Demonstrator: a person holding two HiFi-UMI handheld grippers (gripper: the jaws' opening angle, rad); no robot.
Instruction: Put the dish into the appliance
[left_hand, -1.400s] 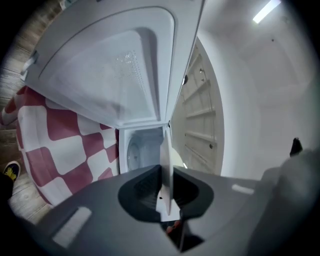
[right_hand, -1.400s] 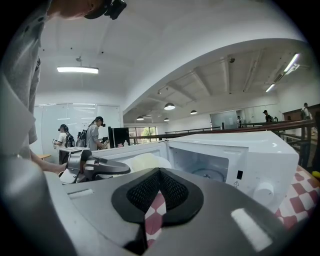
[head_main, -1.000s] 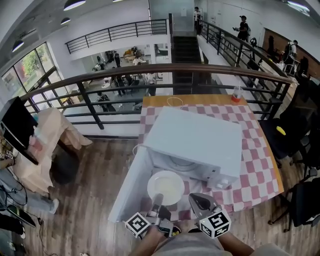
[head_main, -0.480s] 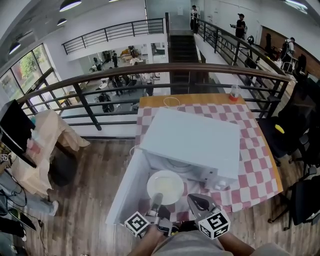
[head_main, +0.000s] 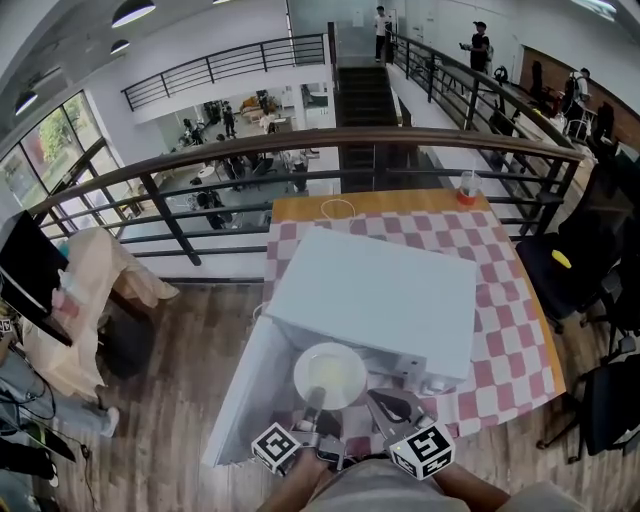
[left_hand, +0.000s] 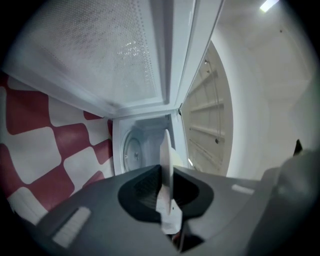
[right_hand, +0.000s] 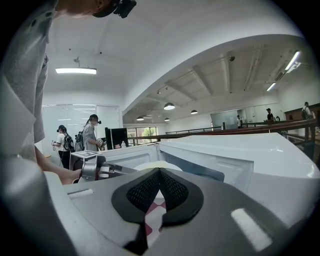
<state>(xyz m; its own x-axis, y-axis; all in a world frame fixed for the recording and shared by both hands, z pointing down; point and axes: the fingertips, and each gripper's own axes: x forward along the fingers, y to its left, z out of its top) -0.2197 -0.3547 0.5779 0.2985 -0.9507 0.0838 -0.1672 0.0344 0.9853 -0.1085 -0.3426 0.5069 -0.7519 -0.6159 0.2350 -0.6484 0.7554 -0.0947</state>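
Note:
The white dish (head_main: 331, 375) hangs level in front of the open white microwave (head_main: 385, 290), with my left gripper (head_main: 313, 396) shut on its near rim. In the left gripper view the dish (left_hand: 166, 147) stands edge-on between the pads, and beyond it I see the cavity with its glass turntable (left_hand: 133, 151). The microwave door (head_main: 243, 395) is swung open to the left. My right gripper (head_main: 393, 404) is shut and empty just right of the dish, in front of the microwave's control panel. In the right gripper view the dish (right_hand: 150, 165) shows past the closed jaws.
The microwave stands on a table with a red-and-white checked cloth (head_main: 505, 330). An orange-lidded cup (head_main: 468, 187) and a white cable loop (head_main: 338, 206) lie at the far edge. A dark railing (head_main: 400, 140) runs behind; black chairs (head_main: 590, 270) are at the right.
The head view has shifted a little, so the microwave sits lower and further left in it. The dish stays in my left gripper by the opening; the right gripper has hardly moved.

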